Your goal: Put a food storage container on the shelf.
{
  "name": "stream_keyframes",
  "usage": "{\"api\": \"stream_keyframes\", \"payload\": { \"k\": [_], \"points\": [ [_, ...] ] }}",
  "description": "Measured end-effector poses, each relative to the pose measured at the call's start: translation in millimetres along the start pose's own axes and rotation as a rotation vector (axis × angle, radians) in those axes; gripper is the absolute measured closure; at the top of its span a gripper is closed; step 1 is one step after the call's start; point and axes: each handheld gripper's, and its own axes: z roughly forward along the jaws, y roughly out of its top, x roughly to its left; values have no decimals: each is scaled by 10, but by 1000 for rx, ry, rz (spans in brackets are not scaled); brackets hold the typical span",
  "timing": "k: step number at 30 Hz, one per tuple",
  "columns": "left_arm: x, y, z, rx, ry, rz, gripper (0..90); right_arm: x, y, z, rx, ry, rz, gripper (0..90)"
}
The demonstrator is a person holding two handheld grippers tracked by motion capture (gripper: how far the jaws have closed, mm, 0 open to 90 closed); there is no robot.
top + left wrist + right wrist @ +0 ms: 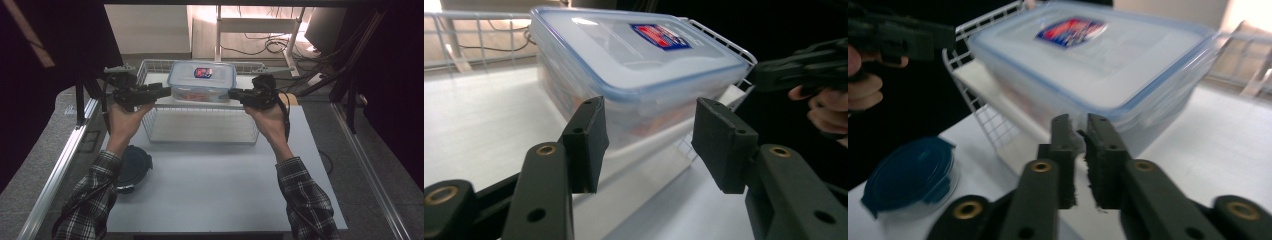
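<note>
A clear plastic box (202,82) with a blue-rimmed lid and a red-and-blue label sits at the far half of a white wire basket (200,131). My left gripper (167,91) is at the box's left end. In the left gripper view its jaws (654,142) stand open, and the near end of the box (634,75) lies just beyond the pads without touching them. My right gripper (234,93) is at the box's right end. Its jaws (1079,127) are shut to a thin slit against the wall under the lid rim of the box (1098,65). I cannot tell whether they pinch anything.
A round tub with a dark blue lid (132,167) stands on the white table (215,190) at the front left, also visible from the right gripper (908,175). Metal rails run along both table sides. Cables and a white frame lie behind the basket.
</note>
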Motion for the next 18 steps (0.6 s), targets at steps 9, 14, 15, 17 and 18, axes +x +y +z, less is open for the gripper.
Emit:
{"api": "stream_keyframes", "payload": {
  "k": [9, 14, 15, 17, 18],
  "points": [
    [-41, -303, -73, 22, -19, 14, 375, -84, -83, 227, 32, -16, 19, 879],
    [-72, -418, -108, 31, -32, 15, 341, -100, -95, 229, 30, -16, 28, 867],
    [-102, -469, -120, 39, -37, 24, 320, -93, -109, 211, 26, -13, 22, 839],
    [-125, -501, -126, 46, -35, 30, 296, -73, -124, 185, 20, -13, 17, 795],
    [-148, -532, -131, 53, -33, 43, 283, -59, -134, 168, 17, -12, 12, 765]
  ]
}}
